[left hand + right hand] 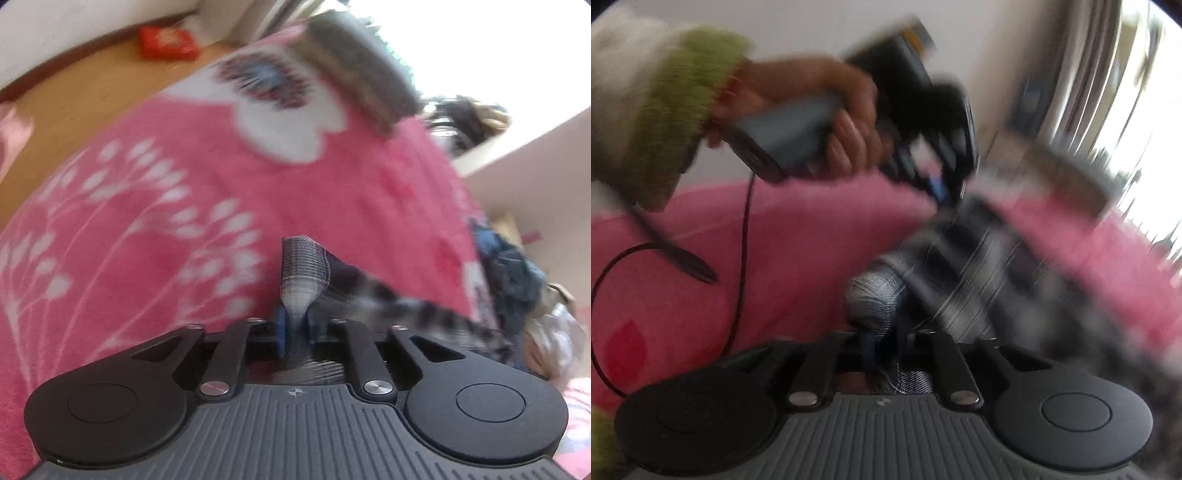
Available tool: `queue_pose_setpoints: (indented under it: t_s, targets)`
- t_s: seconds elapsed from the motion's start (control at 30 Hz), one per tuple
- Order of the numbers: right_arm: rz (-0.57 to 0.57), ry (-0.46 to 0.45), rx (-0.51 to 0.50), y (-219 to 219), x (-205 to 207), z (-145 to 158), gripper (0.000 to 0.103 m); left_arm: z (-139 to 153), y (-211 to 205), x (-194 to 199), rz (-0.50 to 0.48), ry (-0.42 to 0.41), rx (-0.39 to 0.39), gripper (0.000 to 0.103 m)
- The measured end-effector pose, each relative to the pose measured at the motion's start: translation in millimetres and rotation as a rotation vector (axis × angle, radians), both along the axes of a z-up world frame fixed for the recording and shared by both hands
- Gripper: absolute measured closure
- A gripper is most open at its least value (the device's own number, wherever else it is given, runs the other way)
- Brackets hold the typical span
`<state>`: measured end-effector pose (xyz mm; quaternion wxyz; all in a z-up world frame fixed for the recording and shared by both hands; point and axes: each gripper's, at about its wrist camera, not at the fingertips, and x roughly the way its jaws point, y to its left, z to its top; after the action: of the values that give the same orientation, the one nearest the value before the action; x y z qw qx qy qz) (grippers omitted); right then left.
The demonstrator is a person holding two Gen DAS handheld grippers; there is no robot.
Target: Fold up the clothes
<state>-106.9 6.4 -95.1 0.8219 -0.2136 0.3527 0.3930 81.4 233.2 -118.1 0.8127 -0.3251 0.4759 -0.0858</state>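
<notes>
- Left wrist view only: left gripper (295,325), jaws narrowly parted, blue pads pinching a fold of the grey checked garment (304,269), which trails rightward over the pink floral blanket (147,221); beyond lie a red box (166,42) on the wooden floor (92,88) and a dark clothes heap (509,266)
- Right wrist view only: right gripper (882,339), jaws slightly apart, garment bunched between them; a hand (846,122) in a green cuff (683,103) holding the other gripper, its cable (744,240) dangling; heavy blur
</notes>
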Motion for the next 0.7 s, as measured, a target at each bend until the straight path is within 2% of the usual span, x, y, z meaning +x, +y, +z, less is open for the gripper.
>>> queue_pose_setpoints:
  t_s: [0.07,0.13,0.17,0.2,0.3,0.4,0.53,0.63,0.7]
  targets:
    - [-0.009,0.052,0.054,-15.4,4.9,2.2,0.058,-6.8,10.7,-2.3,0.033,-0.005,-0.074,0.075]
    - [-0.020,0.079,0.111,-32.4,6.8,8.2,0.040,-3.9,20.9,-8.9,0.076,-0.026,-0.108,0.058]
    - [-0.027,0.090,0.135,-41.2,8.3,12.4,0.038,0.4,24.9,-14.3,0.097,-0.043,-0.105,0.046]
    - [-0.033,0.101,0.154,-53.4,16.0,15.8,0.037,5.9,29.2,-21.4,0.114,-0.062,-0.095,0.039]
    - [-0.066,0.145,0.201,-81.9,23.8,30.4,0.035,20.7,41.5,-46.1,0.130,-0.101,-0.063,0.036]
    - [-0.119,0.193,0.256,-100.3,29.1,44.0,0.035,26.6,45.9,-83.7,0.098,-0.100,-0.053,0.036]
    - [-0.223,0.230,0.327,-120.8,71.7,65.1,0.035,21.5,35.7,-132.9,0.022,-0.079,-0.088,0.036]
    - [-0.226,0.255,0.371,-106.1,112.3,80.2,0.035,14.5,12.2,-156.3,-0.063,-0.078,-0.104,0.036]
    - [-0.203,0.265,0.346,-81.7,142.6,85.7,0.035,11.8,-6.3,-162.2,-0.096,-0.100,-0.053,0.037]
